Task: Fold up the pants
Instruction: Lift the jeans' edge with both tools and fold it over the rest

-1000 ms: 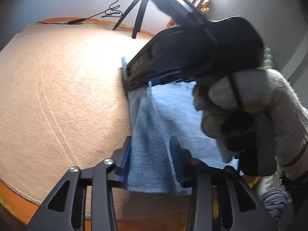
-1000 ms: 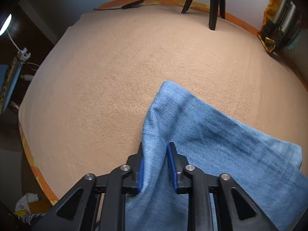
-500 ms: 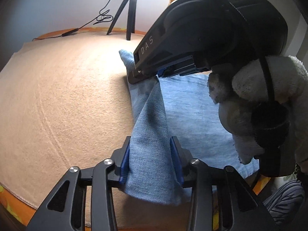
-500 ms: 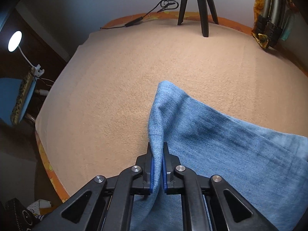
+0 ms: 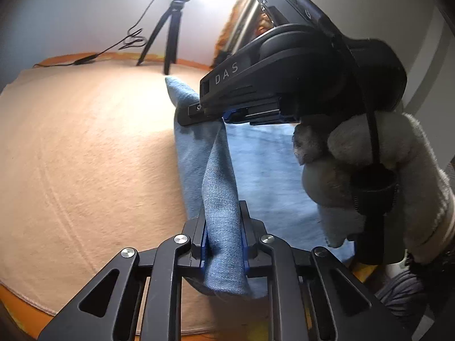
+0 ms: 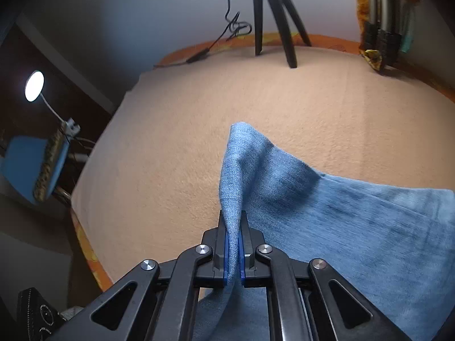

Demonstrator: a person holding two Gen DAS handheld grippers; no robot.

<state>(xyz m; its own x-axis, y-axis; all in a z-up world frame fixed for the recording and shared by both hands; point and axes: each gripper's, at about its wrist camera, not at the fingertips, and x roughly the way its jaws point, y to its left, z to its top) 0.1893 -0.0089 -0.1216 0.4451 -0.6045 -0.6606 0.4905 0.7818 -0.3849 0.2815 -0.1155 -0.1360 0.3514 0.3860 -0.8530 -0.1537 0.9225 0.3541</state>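
The pants [image 5: 256, 170], blue denim, lie on a beige blanket [image 5: 85, 156] covering the worktop. The left gripper [image 5: 223, 236] has its jaws pinching a raised fold of the near edge. The right gripper [image 6: 233, 244], held in a gloved hand [image 5: 384, 176], has its jaws pressed together on another fold of that edge. A tripod [image 6: 273, 14] stands at the far side.
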